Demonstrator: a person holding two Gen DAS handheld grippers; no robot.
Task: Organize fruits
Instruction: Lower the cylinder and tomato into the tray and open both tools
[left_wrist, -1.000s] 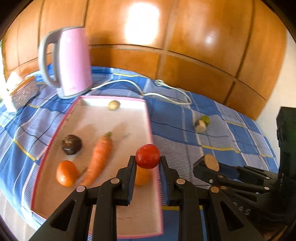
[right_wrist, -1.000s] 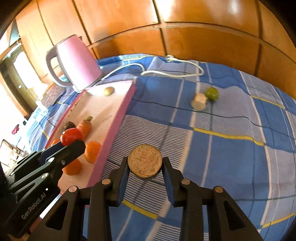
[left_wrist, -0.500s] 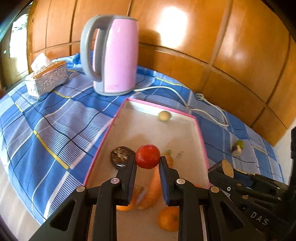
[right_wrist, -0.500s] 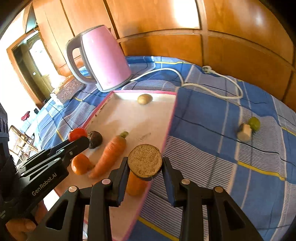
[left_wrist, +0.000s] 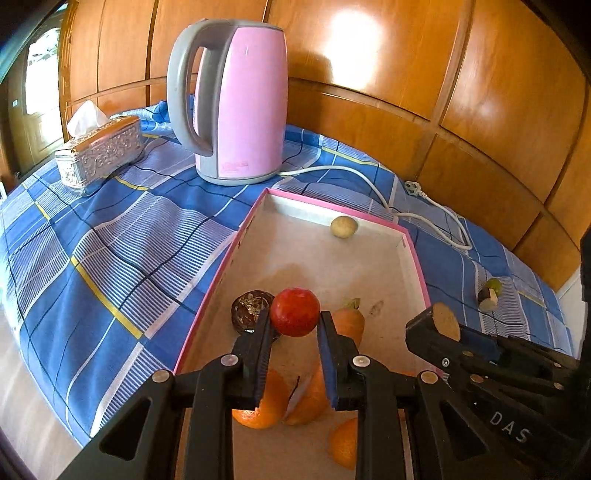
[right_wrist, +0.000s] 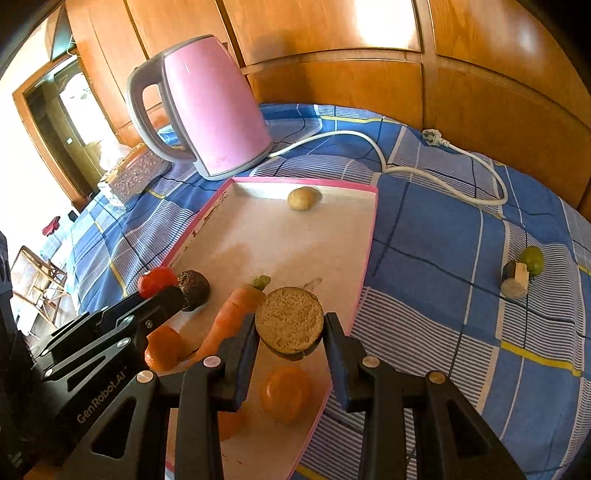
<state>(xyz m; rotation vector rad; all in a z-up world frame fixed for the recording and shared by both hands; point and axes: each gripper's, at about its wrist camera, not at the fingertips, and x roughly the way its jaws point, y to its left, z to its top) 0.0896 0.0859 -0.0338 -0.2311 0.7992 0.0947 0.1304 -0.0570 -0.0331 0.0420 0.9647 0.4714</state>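
Left wrist view: a red fruit (left_wrist: 294, 312) is pinched by the left gripper (left_wrist: 293, 325) above the tray (left_wrist: 236, 242), not yet released. A cut brown fruit (right_wrist: 290, 319) is clamped by the right gripper (right_wrist: 290, 332). Two pieces (right_wrist: 522, 271) are left on the cloth.

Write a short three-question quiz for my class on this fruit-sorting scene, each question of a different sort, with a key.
1. True or false: the left gripper is shut on the red tomato.
2. Multiple choice: where does the small green fruit lie? A) in the pink-rimmed tray B) on the blue checked cloth C) in the right gripper
3. Fill in: the white cord runs from the pink ____.

Key: 1 true; 2 B; 3 kettle.
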